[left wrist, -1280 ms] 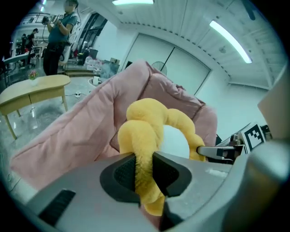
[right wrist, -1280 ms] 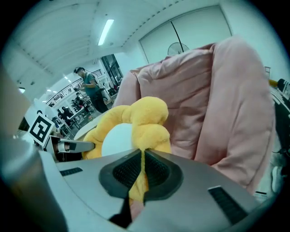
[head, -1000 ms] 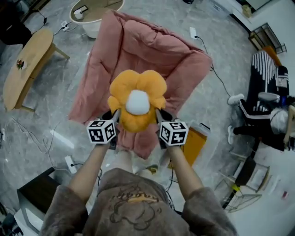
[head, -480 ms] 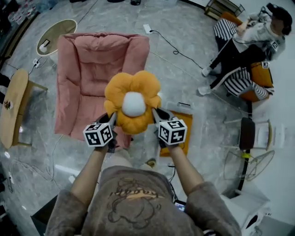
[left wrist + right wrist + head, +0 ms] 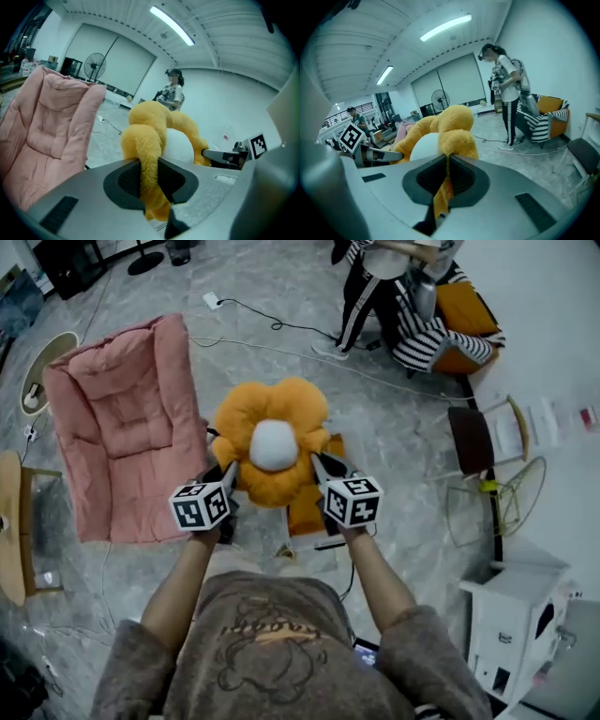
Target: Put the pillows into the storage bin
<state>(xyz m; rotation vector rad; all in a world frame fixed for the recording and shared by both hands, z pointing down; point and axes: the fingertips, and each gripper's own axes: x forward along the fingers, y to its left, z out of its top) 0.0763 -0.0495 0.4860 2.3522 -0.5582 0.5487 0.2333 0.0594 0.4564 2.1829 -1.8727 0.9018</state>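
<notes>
An orange flower-shaped pillow [image 5: 272, 442] with a white centre hangs in the air in front of me, held from both sides. My left gripper [image 5: 228, 476] is shut on a petal at its lower left; in the left gripper view that petal [image 5: 149, 157] is pinched between the dark pads. My right gripper [image 5: 317, 468] is shut on the lower right petal, and a thin fold of the pillow [image 5: 443, 187] sits squeezed between its pads. Under the pillow an orange bin [image 5: 309, 507] stands on the floor, mostly hidden by it.
A pink padded lounge chair [image 5: 127, 423] lies to the left on the marble floor. A person in striped clothes [image 5: 394, 296] is by an orange seat at the upper right. A cable [image 5: 281, 329] crosses the floor. White furniture [image 5: 511, 615] stands at the lower right.
I have turned to the right with the pillow in both grippers. The pink chair has slid from behind the pillow to the left, and the orange bin now lies under the pillow.
</notes>
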